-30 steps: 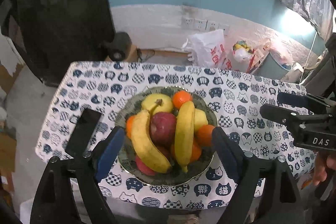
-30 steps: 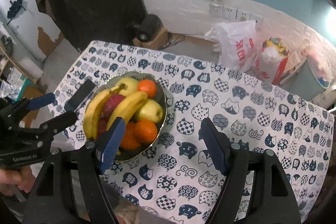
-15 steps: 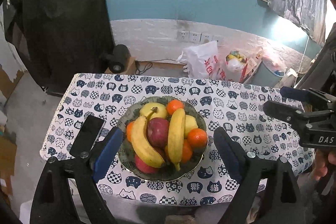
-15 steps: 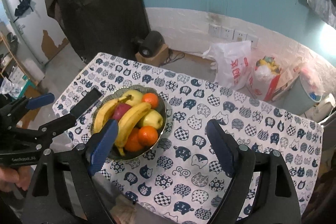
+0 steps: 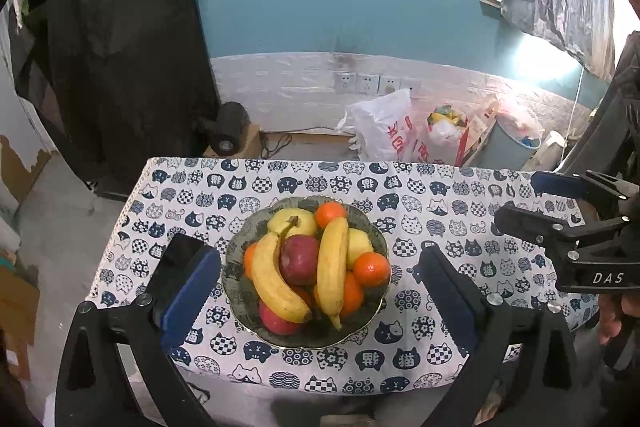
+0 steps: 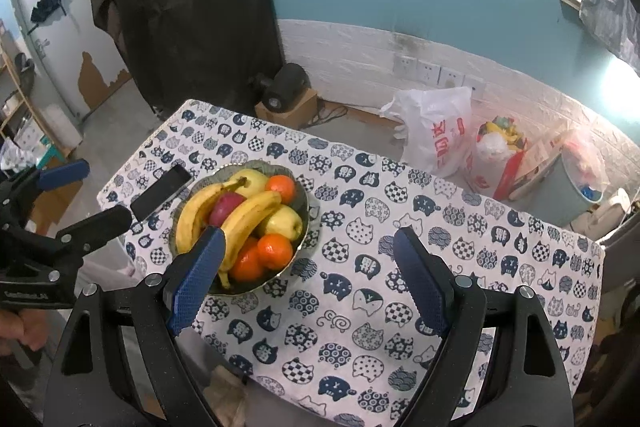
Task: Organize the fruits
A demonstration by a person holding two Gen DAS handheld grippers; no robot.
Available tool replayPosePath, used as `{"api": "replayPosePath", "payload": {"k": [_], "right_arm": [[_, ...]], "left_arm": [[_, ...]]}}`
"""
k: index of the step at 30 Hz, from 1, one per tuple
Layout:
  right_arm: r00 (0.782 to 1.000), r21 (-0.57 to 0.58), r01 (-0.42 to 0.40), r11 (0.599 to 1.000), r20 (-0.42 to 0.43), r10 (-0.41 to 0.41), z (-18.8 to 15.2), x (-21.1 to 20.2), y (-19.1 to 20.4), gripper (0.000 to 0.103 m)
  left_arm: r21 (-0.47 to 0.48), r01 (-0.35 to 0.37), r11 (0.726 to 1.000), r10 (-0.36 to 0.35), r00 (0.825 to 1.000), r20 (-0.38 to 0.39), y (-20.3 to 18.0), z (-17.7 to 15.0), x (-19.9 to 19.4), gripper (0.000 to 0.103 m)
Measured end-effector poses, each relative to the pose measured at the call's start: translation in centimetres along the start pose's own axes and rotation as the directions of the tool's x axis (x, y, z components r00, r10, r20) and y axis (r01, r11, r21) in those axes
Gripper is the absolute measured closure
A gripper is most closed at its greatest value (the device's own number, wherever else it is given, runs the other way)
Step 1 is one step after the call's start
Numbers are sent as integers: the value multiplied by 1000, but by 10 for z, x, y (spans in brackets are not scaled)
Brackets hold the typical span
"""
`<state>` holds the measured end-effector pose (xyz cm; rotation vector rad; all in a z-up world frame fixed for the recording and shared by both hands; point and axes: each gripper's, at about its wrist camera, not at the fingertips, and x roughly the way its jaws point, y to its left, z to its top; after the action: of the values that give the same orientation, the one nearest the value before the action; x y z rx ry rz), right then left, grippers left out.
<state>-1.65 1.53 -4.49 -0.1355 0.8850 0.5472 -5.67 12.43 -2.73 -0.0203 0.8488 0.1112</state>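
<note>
A patterned bowl (image 5: 372, 235) on the cat-print tablecloth holds two bananas (image 5: 276, 283), a red apple (image 5: 300, 259), yellow-green apples (image 5: 292, 221) and several oranges (image 5: 370, 269). The bowl also shows in the right wrist view (image 6: 302, 227), with the bananas (image 6: 248, 215) on top. My left gripper (image 5: 320, 299) is open and empty, high above the bowl. My right gripper (image 6: 310, 279) is open and empty, high above the cloth to the right of the bowl. Each gripper shows at the edge of the other's view.
A black phone (image 6: 160, 193) lies on the cloth left of the bowl. The table (image 6: 480, 267) ends close in front and at the left. Plastic bags (image 5: 384, 131), a bin (image 5: 512, 147) and a black speaker (image 5: 228, 135) stand on the floor behind.
Both grippers have drawn up and back from the table, so the bowl and table look smaller and more of the room shows. The fruit has not moved.
</note>
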Motion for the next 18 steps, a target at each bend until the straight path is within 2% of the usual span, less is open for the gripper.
{"api": "replayPosePath", "payload": {"k": [18], "right_arm": [[1000, 3, 0, 1000, -1, 0, -2, 0, -3, 18]], "left_arm": [[33, 6, 999, -6, 1000, -8, -9, 0, -2, 3]]}}
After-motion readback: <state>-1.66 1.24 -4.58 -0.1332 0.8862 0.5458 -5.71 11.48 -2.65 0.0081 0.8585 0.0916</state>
